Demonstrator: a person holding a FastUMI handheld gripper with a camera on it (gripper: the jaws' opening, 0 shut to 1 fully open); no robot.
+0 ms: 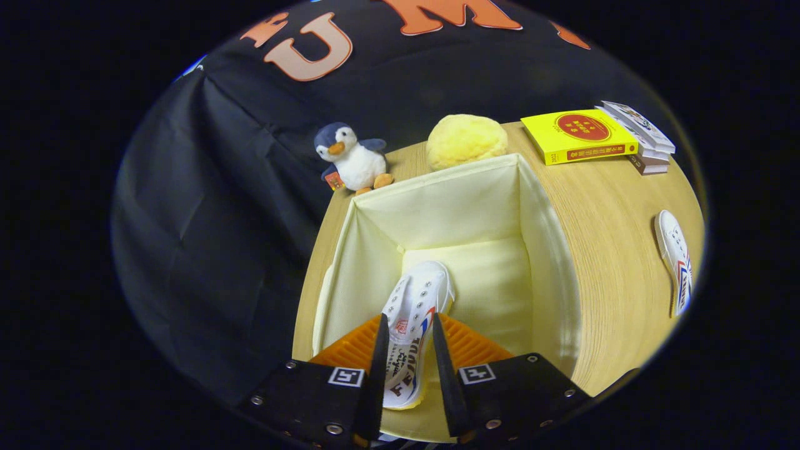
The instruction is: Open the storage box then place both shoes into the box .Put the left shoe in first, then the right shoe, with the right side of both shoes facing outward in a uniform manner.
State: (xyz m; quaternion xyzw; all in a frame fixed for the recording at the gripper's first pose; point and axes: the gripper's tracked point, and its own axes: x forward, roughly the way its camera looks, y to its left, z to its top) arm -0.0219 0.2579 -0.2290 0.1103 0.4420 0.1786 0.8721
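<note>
The wooden worktop (pixel 600 250) carries everything, with the open storage box (pixel 537 237) standing in its middle, lid out of the way so shoes can go straight down into it. Inside the box there is one white shoe (pixel 415 306), toe pointing toward the far wall, hanging above the pale lining; judged by the task order, this should be the left one. The claw (pixel 406 356) is pinching that shoe by its sides, both fingers pressed on it. The second shoe (pixel 678 262) lies well apart on the worktop, waiting. Beyond the box sit a yellow cushion (pixel 465 140), stacked books (pixel 581 134) and a toy penguin (pixel 353 159).
</note>
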